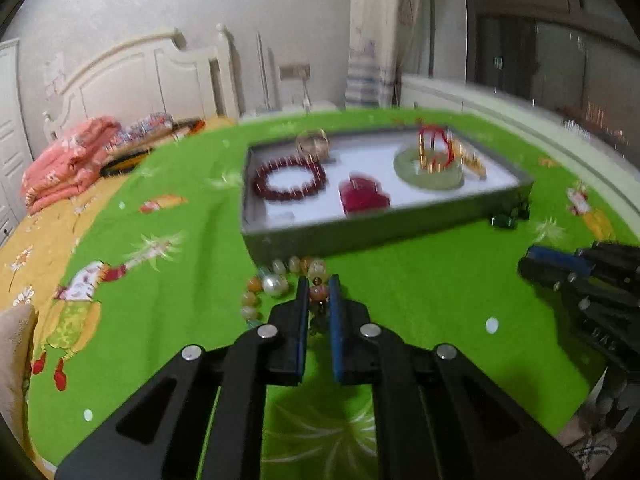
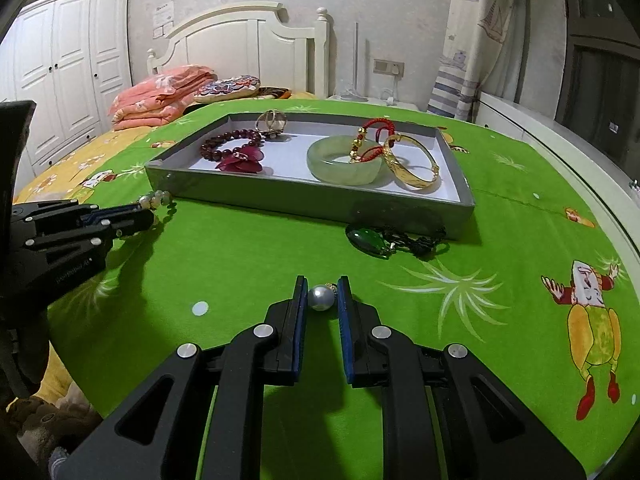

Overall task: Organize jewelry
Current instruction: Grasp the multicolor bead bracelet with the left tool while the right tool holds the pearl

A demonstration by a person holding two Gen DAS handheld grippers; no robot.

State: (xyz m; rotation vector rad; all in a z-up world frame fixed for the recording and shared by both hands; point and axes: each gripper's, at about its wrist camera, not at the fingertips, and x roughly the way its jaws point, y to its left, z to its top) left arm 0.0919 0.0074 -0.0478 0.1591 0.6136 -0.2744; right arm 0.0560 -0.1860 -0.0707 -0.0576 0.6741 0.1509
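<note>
Green printed bedspread (image 2: 240,264) covers the work surface. Grey tray (image 2: 304,196) sits ahead of both tongs, rim facing them. Inside it, in the right wrist view: jade bangle (image 2: 344,160) center, gold bangle (image 2: 414,162) touching it on the right, red cord bracelet (image 2: 372,138) draped over the jade bangle, dark red bead bracelet (image 2: 230,144) at left, red flower piece (image 2: 244,160) beside it, ring-like metal piece (image 2: 272,120) at the far edge.

Outside the tray, ahead-right of the right gripper (image 2: 322,294): green pendant on a dark cord (image 2: 368,238), touching the tray's near wall.

Left gripper (image 1: 319,294): jaws nearly together, clamped on a strand of the multicolored bead bracelet (image 1: 276,284); remaining beads curl ahead-left of the tips, just short of the tray wall. Left view blurred.

Right gripper: jaws closed on a pearl bead (image 2: 321,297), gripped near the fingertips, low over the bedspread.
</note>
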